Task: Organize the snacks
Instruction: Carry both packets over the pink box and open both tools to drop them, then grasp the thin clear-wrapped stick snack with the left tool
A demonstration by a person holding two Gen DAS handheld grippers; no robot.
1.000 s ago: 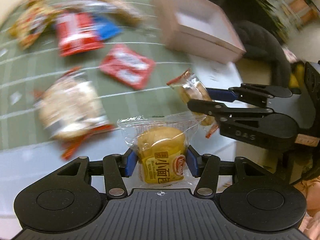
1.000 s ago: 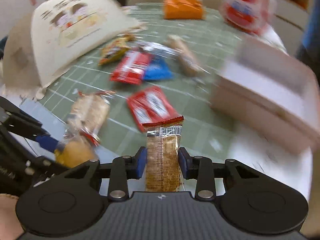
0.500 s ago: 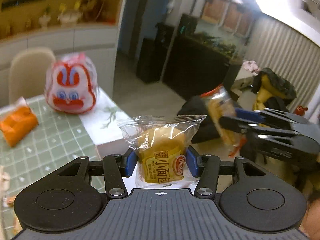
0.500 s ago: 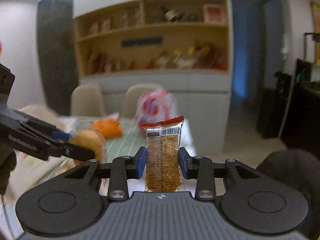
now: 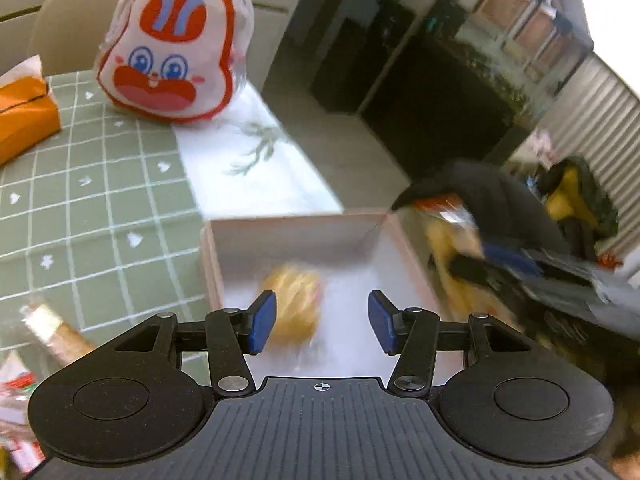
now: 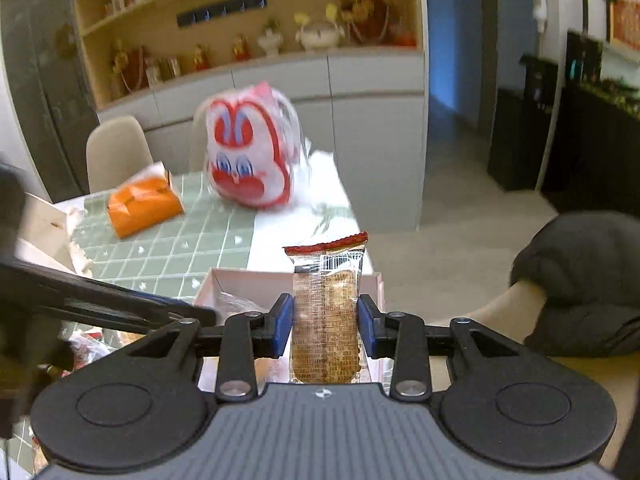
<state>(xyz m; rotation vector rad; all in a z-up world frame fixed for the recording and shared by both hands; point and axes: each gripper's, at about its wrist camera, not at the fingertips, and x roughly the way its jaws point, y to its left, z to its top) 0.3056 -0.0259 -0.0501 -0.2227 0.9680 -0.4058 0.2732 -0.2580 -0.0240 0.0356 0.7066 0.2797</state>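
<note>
My left gripper is open and empty above the pink box. The yellow bread packet lies blurred inside the box, just below my left fingers. My right gripper is shut on a brown cracker packet, held upright over the box's near edge. The right gripper also shows blurred at the right of the left wrist view. The left gripper's arm crosses the left of the right wrist view.
A red and white rabbit bag and an orange packet sit on the green checked tablecloth. More snack packets lie at the lower left. A chair with a dark cushion stands to the right.
My left gripper opened and dropped the yellow bread packet into the pink box. Both grippers tilted down toward the box. The right gripper still holds the cracker packet.
</note>
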